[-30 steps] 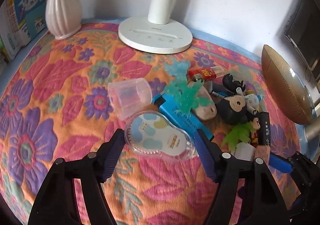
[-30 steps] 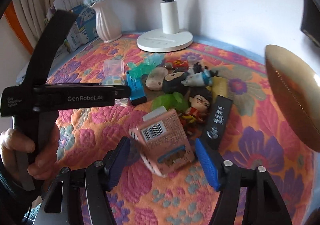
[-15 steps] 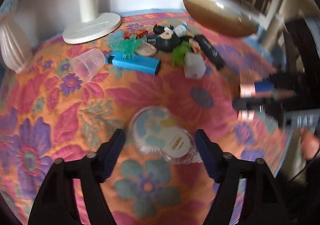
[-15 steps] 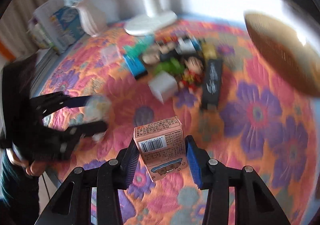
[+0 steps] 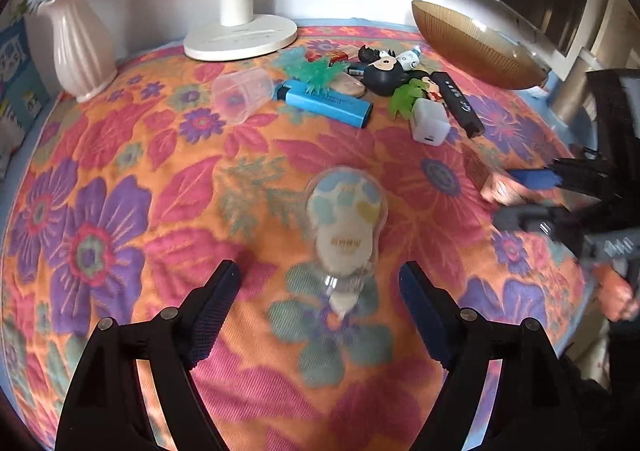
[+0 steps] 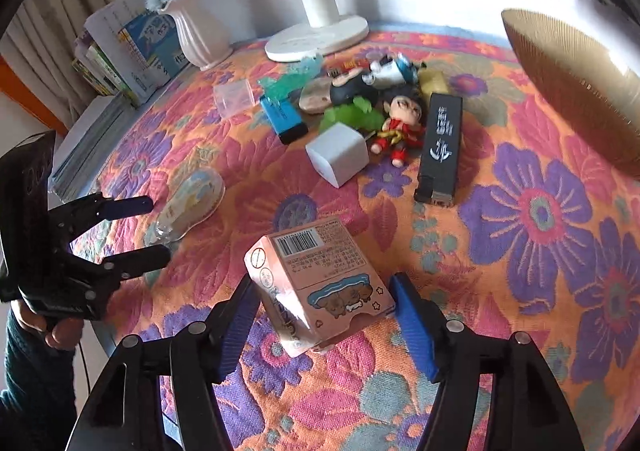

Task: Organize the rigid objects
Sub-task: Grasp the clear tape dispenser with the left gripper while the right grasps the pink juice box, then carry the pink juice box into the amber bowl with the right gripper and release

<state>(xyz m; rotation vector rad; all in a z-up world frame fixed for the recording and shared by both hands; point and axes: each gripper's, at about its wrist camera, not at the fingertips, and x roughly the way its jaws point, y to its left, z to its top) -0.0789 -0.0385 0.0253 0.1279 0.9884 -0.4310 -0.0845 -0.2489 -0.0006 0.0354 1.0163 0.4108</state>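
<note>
Right wrist view: my right gripper [image 6: 324, 325] is opening, its jaws coming off the pink carton [image 6: 316, 283] near the table's [image 6: 540, 291] front edge. Left gripper [image 5: 320, 311] stands apart, tape dispenser [image 5: 346, 225] lying free nearby, likely sorted from the pile.

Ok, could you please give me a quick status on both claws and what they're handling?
Left claw open, tape dispenser lying loose between jaws. Right claw opening, pink box between jaws. Toy pile well clear.

vase [image 5: 82, 47] | lamp base [image 5: 240, 37] | books [image 6: 136, 51] | floral cloth [image 5: 120, 171]
</note>
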